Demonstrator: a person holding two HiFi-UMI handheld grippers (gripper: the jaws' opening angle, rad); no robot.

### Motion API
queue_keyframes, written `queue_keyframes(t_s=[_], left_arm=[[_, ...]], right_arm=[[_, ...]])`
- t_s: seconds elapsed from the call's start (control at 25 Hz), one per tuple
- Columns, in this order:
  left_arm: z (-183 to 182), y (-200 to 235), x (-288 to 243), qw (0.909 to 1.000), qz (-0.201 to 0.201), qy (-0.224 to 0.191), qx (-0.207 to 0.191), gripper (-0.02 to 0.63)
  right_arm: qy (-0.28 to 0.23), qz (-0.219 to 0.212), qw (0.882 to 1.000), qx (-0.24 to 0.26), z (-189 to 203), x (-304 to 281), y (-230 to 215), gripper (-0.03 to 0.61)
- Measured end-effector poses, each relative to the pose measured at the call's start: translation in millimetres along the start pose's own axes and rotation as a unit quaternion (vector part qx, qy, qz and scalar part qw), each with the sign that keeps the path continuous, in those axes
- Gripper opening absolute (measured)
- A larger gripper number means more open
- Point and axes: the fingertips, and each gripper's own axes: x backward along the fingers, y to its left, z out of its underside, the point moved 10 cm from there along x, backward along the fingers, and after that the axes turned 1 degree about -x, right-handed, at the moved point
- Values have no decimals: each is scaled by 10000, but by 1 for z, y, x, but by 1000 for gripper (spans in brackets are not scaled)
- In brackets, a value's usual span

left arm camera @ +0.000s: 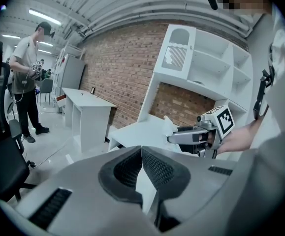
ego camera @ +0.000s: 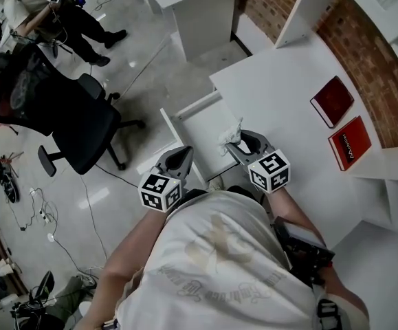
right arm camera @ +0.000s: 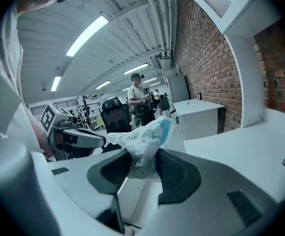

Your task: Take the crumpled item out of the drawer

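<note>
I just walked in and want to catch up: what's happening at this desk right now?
A person is working at a white desk with a hand-held gripper in each hand. The right gripper is clamped on a crumpled white-and-blue wrapper, held up by the open drawer. The left gripper is shut and empty, near the drawer's front. Two red books lie on the desk, off to the side.

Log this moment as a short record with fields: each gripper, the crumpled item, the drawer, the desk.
left gripper: fingers together, nothing between them
right gripper: fingers closed on the crumpled item
crumpled item: white with a blue patch, held up near the edge of the drawer
drawer: pulled open
desk: white, two red books lying near the brick wall
</note>
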Motion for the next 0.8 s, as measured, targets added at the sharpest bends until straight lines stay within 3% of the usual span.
queue_keyframes(t_s=[0.8], left_arm=[[9, -18, -11, 9995, 176, 229, -139, 23]], right_arm=[[71, 68, 9999, -129, 21, 16, -3, 178]])
